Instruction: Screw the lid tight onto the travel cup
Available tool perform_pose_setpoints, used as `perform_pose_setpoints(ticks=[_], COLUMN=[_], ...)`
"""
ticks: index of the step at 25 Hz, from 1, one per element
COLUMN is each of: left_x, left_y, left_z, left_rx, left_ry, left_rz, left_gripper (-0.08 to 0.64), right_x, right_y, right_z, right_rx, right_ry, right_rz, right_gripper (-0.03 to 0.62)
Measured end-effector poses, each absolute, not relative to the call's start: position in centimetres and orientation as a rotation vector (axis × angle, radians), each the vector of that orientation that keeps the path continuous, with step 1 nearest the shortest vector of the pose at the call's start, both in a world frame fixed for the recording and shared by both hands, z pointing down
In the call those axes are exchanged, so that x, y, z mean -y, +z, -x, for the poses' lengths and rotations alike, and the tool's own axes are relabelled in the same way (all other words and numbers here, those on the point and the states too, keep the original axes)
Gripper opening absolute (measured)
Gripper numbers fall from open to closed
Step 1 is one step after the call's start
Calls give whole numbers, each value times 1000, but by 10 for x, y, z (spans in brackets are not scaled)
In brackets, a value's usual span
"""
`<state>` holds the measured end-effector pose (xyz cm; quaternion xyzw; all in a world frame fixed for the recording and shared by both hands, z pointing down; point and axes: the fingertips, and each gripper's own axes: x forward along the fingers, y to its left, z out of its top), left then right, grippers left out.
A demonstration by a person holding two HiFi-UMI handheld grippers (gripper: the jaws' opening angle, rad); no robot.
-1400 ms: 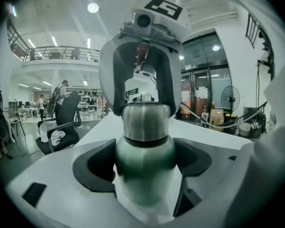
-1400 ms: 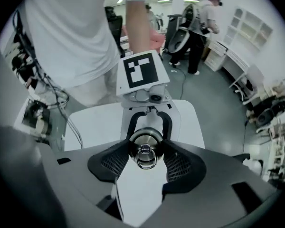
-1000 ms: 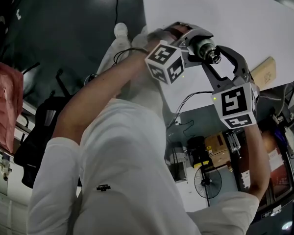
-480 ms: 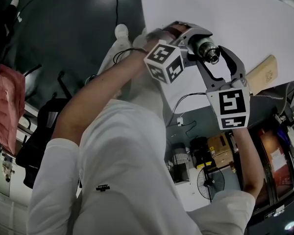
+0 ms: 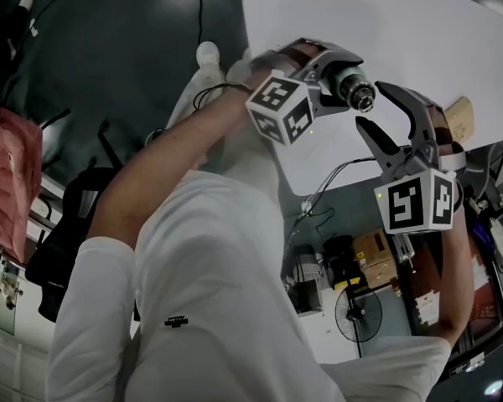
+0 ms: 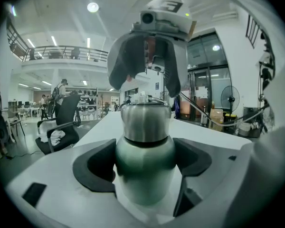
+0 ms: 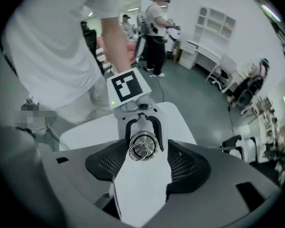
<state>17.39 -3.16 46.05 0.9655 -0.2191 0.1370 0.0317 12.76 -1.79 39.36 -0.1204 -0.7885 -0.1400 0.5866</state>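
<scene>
The steel travel cup (image 6: pixel 145 160) carries its lid (image 6: pixel 146 120) and lies sideways above the white table (image 5: pixel 419 48). My left gripper (image 6: pixel 145 164) is shut on the cup's body, one pad on each side. In the head view the cup (image 5: pixel 345 82) points its ringed lid (image 5: pixel 365 100) at my right gripper (image 5: pixel 384 114). The right gripper (image 7: pixel 145 167) faces the lid (image 7: pixel 142 148) end on. Its jaws are opening and stand wide just short of the lid, touching nothing. The lid's loose ring hangs on its top.
A wooden block (image 5: pixel 461 120) lies near the table's edge beside my right gripper. Below the table are a floor fan (image 5: pixel 356 312), boxes and cables. Office chairs, desks and other people stand further off in both gripper views.
The right gripper's jaws have spread and come off the lid. That gripper has drawn back to the right, away from the cup. The left gripper and cup have stayed in place.
</scene>
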Motion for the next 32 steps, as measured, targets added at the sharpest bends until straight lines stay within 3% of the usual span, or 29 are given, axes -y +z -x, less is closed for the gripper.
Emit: perform_pose_setpoints(ticks=[7,13,24,32], left_x=[33,34,31,32], left_y=[462,460,461,461], left_z=[-176,-175,-175,-176], left_rx=[671,677,666,661], left_ry=[419,408,412,426], left_rz=[-2971,-2973,-2976,-2973], left_gripper=[353,353,353,354], right_x=[13,9,12,22], right_y=[410,420,420,421], right_z=[-138,-141,-134,-131], right_rx=[1612,1489,1744,1852], right_ry=[-696,-757,-337,99], right_rz=[750,962,491,-106], right_gripper=[262,250,235,235])
